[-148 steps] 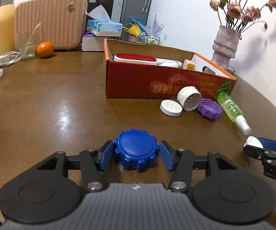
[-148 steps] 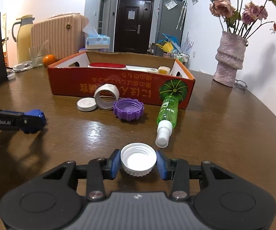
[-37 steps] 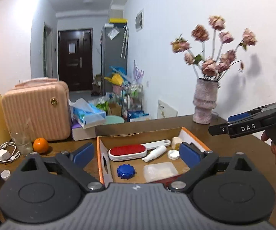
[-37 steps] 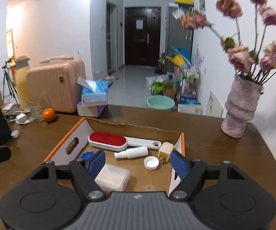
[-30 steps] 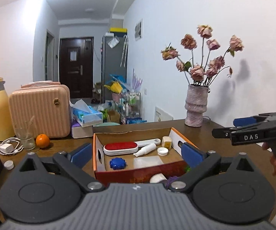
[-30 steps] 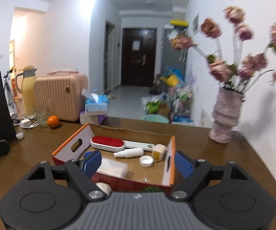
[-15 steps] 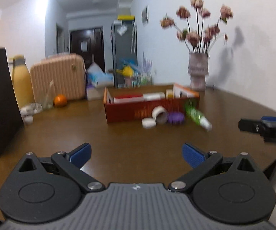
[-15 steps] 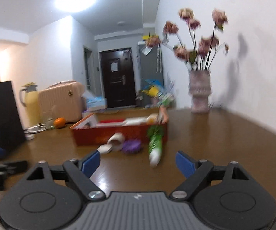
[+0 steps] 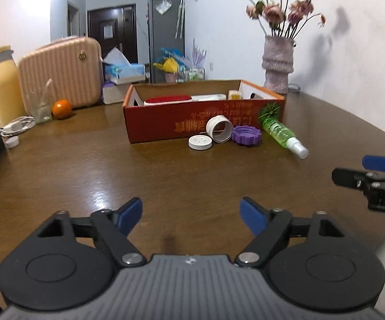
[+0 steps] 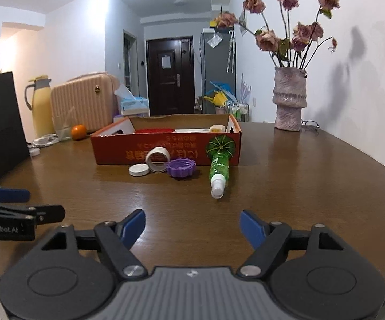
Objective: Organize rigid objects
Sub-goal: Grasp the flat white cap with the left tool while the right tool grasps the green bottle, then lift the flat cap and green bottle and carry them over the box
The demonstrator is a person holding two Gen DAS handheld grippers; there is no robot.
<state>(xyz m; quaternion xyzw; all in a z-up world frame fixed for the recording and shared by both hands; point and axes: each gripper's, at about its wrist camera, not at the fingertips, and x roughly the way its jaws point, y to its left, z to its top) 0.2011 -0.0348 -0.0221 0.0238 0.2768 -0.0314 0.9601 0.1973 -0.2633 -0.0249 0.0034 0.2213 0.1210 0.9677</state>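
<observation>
Both grippers are hanging low over the near edge of the counter [image 9: 85,165] right now, and neither one is carrying anything. My left gripper [image 9: 191,214] has its jaws spread wide with just bare wood between the blue pads. Same story for the right gripper [image 10: 192,226], jaws wide apart, nothing in them. From the left cam I can see the right one poking in at the right edge, and the right cam shows the left one at its left edge.

The stuff I care about is farther back. The red cardboard box [image 9: 165,128] sits mid-counter, with a red-topped brush [image 9: 167,99] and a small yellowish bottle [image 9: 234,94] peeking over its rim. Lined up against the box's front wall: a flat white cap [image 9: 200,142], a white ring-shaped lid [image 9: 219,129] tipped on its edge and touching the box, a purple toothed lid [image 9: 246,135] lying just beside it, and a green spray bottle [image 10: 219,169] on its side, nozzle toward me.

Off to the left there's an orange [image 9: 62,108], a pink suitcase [image 9: 60,72] and a yellow thermos jug [image 9: 4,85]. The flower vase [image 10: 290,98] stands back right.
</observation>
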